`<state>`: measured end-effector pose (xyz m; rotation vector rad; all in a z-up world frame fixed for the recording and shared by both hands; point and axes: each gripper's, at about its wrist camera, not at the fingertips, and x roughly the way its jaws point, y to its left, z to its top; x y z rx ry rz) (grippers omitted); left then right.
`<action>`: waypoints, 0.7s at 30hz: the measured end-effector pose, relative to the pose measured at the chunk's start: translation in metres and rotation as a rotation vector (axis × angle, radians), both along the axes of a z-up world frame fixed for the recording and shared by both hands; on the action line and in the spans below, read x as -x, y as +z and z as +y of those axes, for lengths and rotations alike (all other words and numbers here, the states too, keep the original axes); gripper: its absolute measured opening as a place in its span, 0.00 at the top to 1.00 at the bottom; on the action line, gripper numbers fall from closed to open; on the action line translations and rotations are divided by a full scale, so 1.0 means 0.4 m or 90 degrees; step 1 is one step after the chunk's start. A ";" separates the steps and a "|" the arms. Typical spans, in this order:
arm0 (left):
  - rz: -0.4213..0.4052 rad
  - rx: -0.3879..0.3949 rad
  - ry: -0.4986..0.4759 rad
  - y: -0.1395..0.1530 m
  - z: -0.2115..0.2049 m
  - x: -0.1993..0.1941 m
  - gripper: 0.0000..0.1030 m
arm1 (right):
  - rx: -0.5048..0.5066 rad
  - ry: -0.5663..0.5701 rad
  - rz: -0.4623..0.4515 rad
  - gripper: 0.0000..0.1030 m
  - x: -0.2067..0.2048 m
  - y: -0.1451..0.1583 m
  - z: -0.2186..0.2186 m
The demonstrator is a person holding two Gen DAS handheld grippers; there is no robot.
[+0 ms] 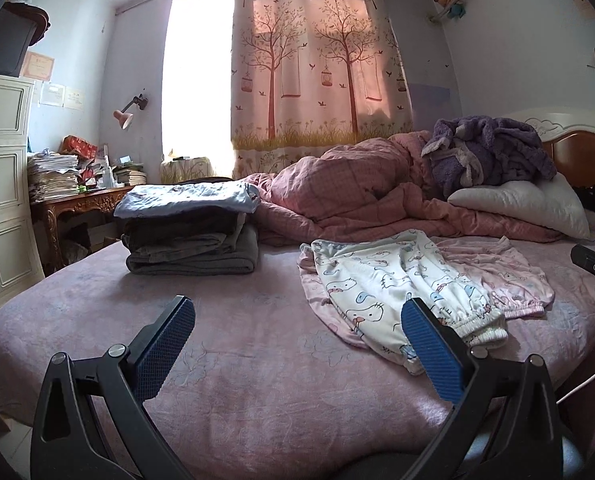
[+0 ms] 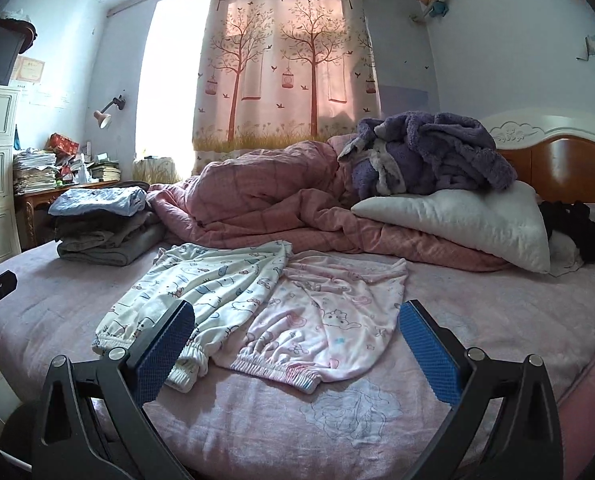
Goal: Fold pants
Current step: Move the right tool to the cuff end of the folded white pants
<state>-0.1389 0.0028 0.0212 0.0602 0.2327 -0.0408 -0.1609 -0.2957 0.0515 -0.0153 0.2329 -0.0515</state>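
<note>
My left gripper (image 1: pixel 297 344) has its fingers spread wide, nothing between them, hanging over bare pink sheet (image 1: pixel 237 392) at the bottom of the frame. Right gripper (image 2: pixel 297 344) is likewise spread and empty, its left pad low in the frame overlapping the white pants' cuffs from my view; contact unclear.

Just past the pads: white cartoon-print pants (image 2: pixel 201 284) lie loosely spread at centre, lapping over the pink printed pants (image 2: pixel 329 312) to their right. Both rumpled, cuffs toward me, neither folded, as far as I can judge.

Further back, left of centre: a stack of folded clothes (image 1: pixel 189 232), so I'd guess some pieces are already done. Behind it, pink duvet (image 2: pixel 257 200) bunched, purple fleece (image 2: pixel 429 152) on a white pillow (image 2: pixel 457 216) right of centre.

Left to do: two pairs, nothing gripped yet.
</note>
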 end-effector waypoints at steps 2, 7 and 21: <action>0.011 -0.005 0.004 -0.015 -0.001 -0.013 0.01 | -0.001 -0.001 0.011 0.01 -0.008 -0.012 -0.003; 0.046 -0.044 0.010 -0.057 0.004 -0.064 0.01 | -0.033 -0.001 0.066 0.01 -0.058 -0.057 -0.030; 0.136 -0.046 -0.015 -0.160 0.033 -0.144 0.01 | 0.134 0.158 0.253 0.08 -0.168 -0.185 0.070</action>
